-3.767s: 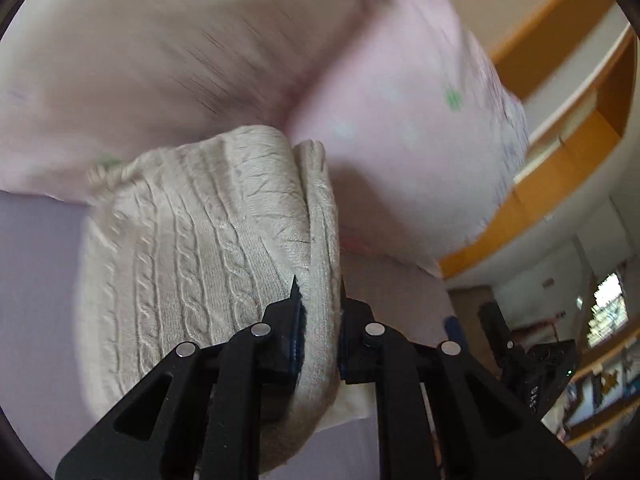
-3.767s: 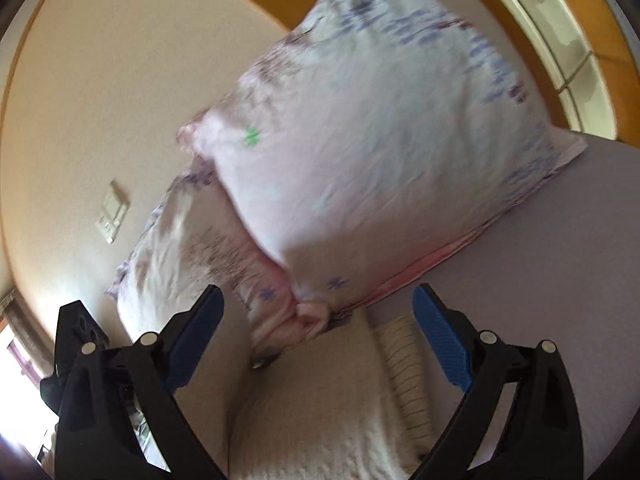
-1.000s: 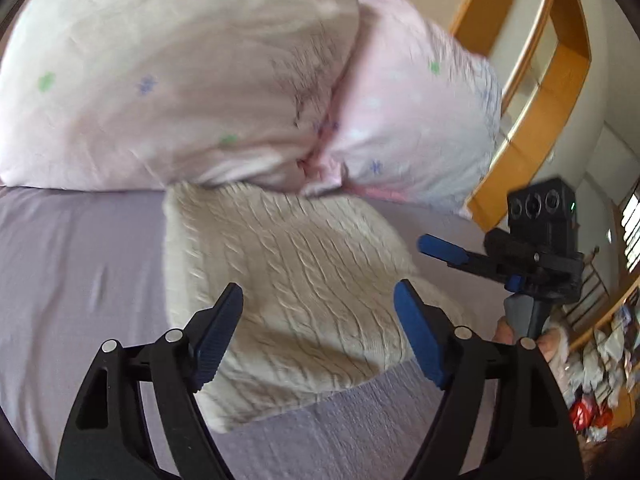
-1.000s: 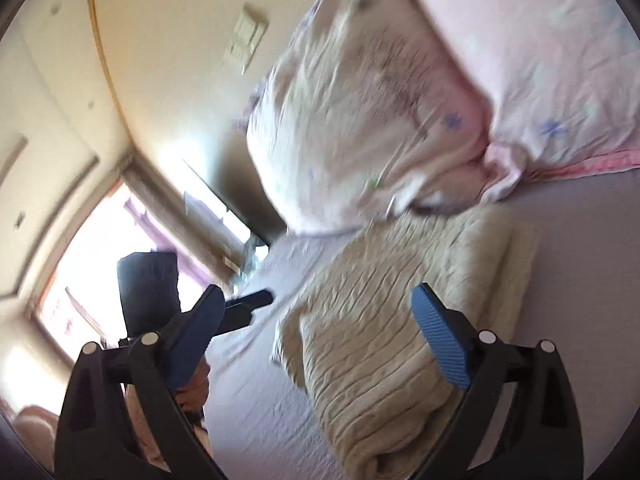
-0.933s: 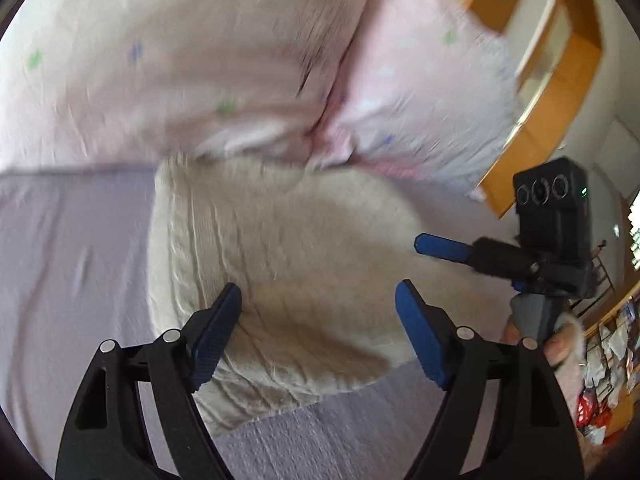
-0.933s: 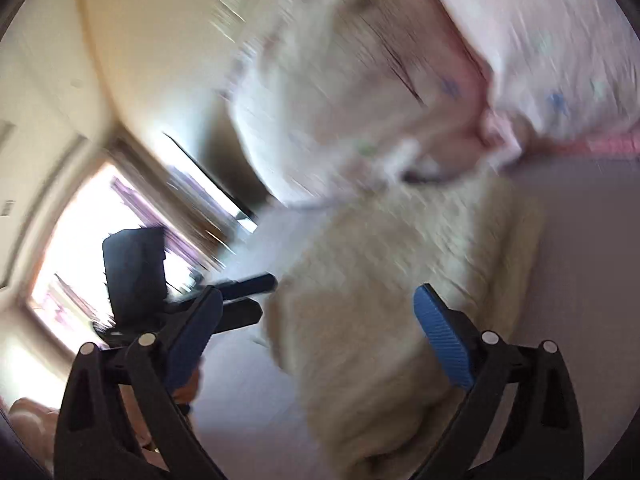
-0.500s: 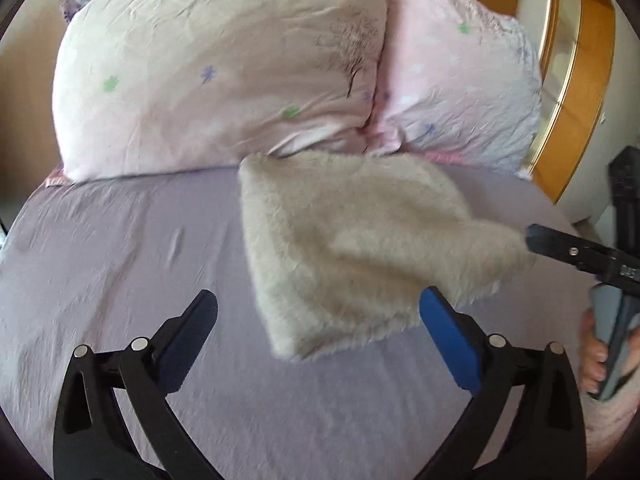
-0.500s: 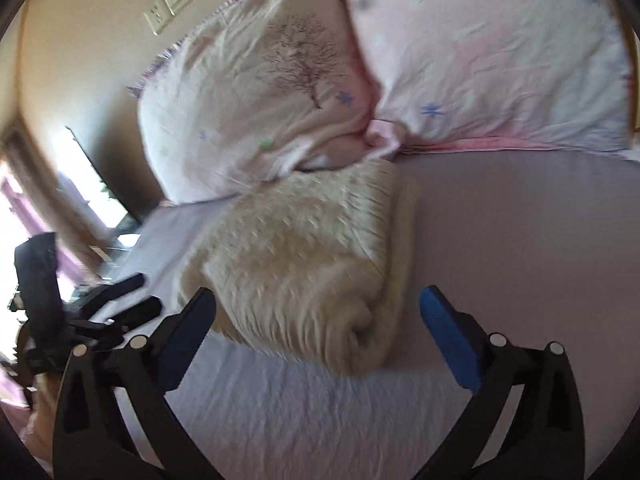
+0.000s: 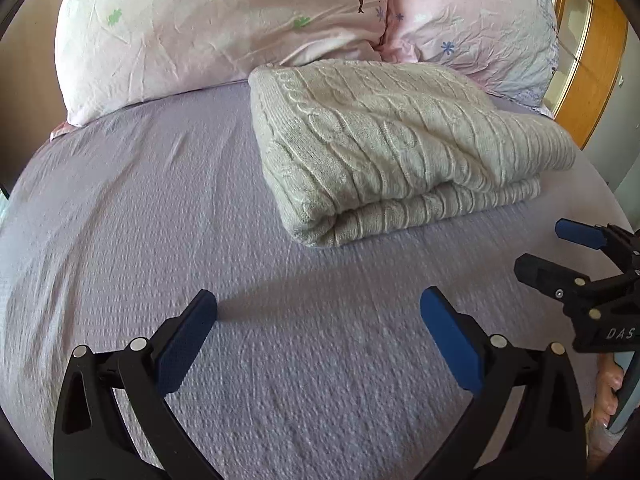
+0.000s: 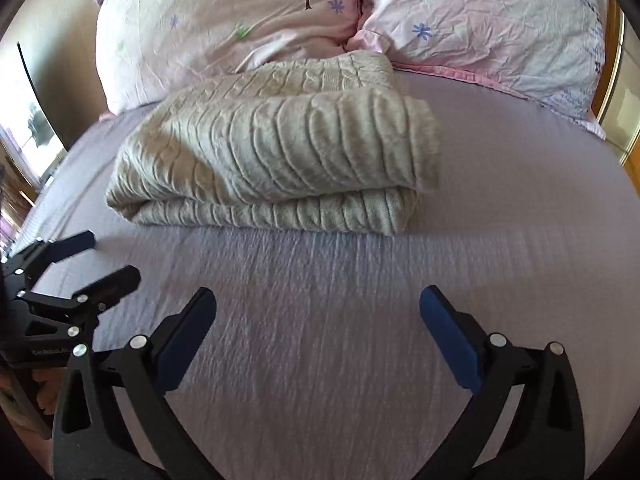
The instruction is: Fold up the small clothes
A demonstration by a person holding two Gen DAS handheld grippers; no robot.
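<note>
A cream cable-knit sweater [image 9: 392, 140] lies folded in a thick stack on the lilac bed sheet [image 9: 160, 216], its far edge against the pillows. It also shows in the right wrist view [image 10: 280, 152]. My left gripper [image 9: 318, 308] is open and empty, above the sheet well short of the sweater. My right gripper [image 10: 318, 308] is open and empty too, also back from the sweater. The right gripper shows at the right edge of the left wrist view [image 9: 560, 248], and the left gripper at the left edge of the right wrist view [image 10: 100, 256].
Two pink flowered pillows [image 9: 224, 28] [image 9: 476, 20] lean at the head of the bed behind the sweater. A wooden headboard frame [image 9: 596, 64] stands at the right. A bright window [image 10: 24, 128] is at the left.
The left gripper let go of the sweater, which now lies folded on the sheet. Both grippers have drawn back from it toward the foot of the bed.
</note>
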